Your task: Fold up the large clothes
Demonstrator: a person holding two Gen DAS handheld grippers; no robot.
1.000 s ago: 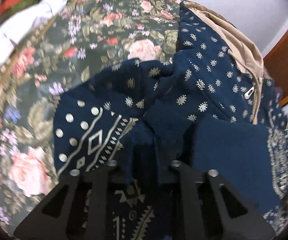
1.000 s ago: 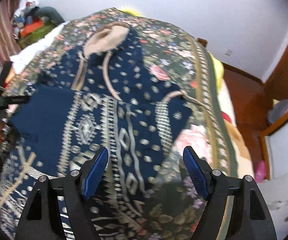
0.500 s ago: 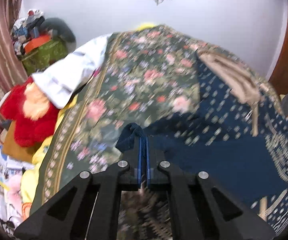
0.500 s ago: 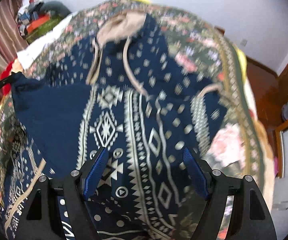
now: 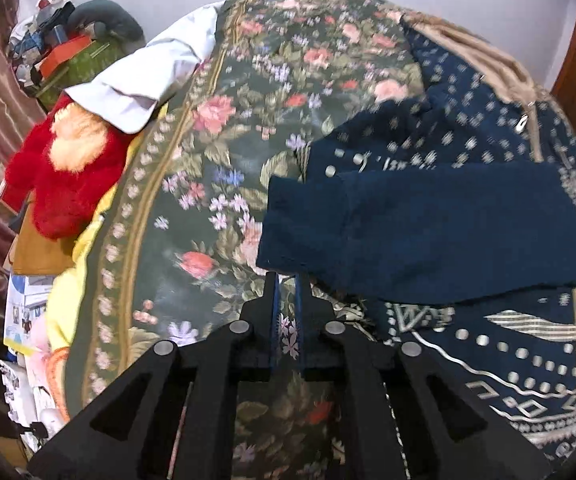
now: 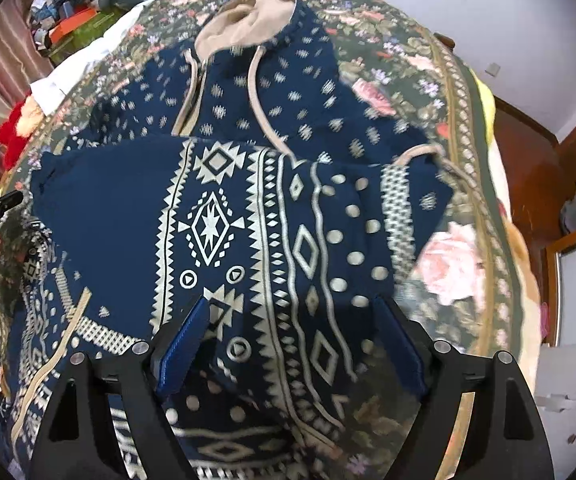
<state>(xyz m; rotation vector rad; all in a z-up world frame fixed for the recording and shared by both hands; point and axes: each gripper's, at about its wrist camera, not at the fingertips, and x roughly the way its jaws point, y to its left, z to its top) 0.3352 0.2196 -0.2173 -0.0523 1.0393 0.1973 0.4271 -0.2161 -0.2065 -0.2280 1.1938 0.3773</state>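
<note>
A navy hoodie point(image 6: 247, 216) with cream geometric print lies spread on a floral bedspread point(image 5: 215, 160), its tan-lined hood point(image 6: 247, 20) at the far end. One sleeve point(image 5: 408, 228), plain navy side up, lies folded across the body, cuff end toward the left. My left gripper point(image 5: 285, 276) sits just short of that cuff. Its jaws are opening by a narrow slit, with only bedspread showing between them. My right gripper point(image 6: 291, 306) hovers low over the hoodie's printed front. Its jaws are opening wide, and the blue pads press on nothing.
A red plush toy point(image 5: 63, 168) and a white cloth point(image 5: 147, 76) lie along the bed's left edge. Boxes and clutter point(image 5: 67, 52) are piled in the far left corner. Wooden furniture point(image 6: 528, 160) stands to the right of the bed.
My left gripper carried the sleeve cuff across, let go of it and drew back toward the bed's left. The sleeve now rests flat. The right gripper dipped slightly and its jaws widened.
</note>
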